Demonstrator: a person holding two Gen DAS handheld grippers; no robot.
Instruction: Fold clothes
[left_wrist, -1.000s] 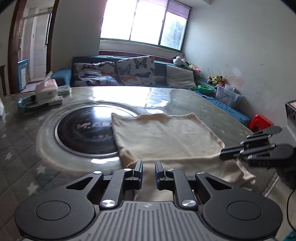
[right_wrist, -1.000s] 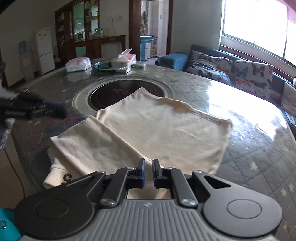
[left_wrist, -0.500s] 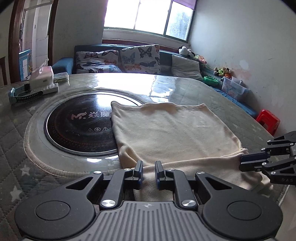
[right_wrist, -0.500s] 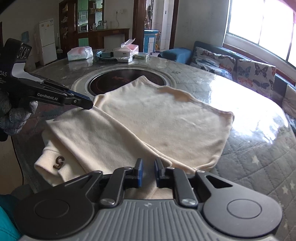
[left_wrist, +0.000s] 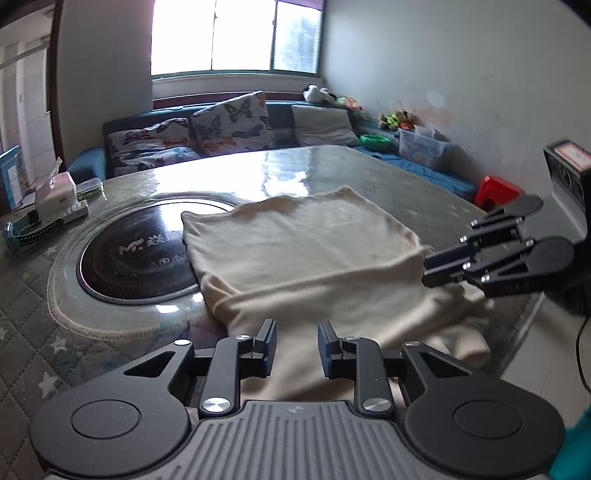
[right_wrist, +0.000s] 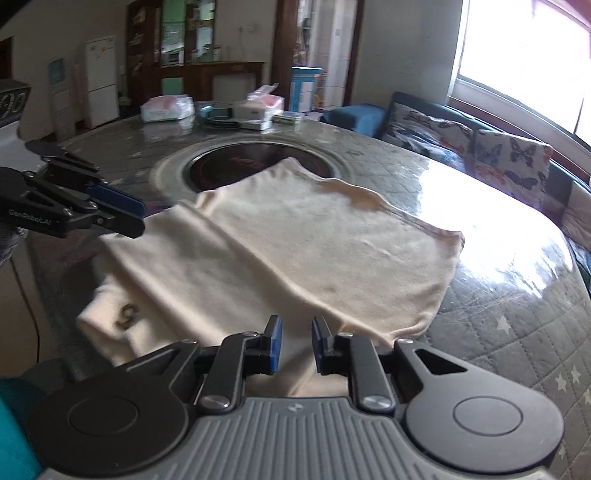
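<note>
Cream garment (left_wrist: 303, 254) lies part-folded ahead of my fingers, both grippers, left (left_wrist: 296, 349) and right (right_wrist: 294, 345), parted and empty, seemingly ready to pinch its near edge.

Both wrist views look low across the cream garment (left_wrist: 303, 251) (from opposite ends).

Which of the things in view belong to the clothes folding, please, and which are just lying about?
Belong to the job: cream garment; left gripper; right gripper.

Just lying about: tissue box; white packet; butterfly cushions; red stool.
</note>
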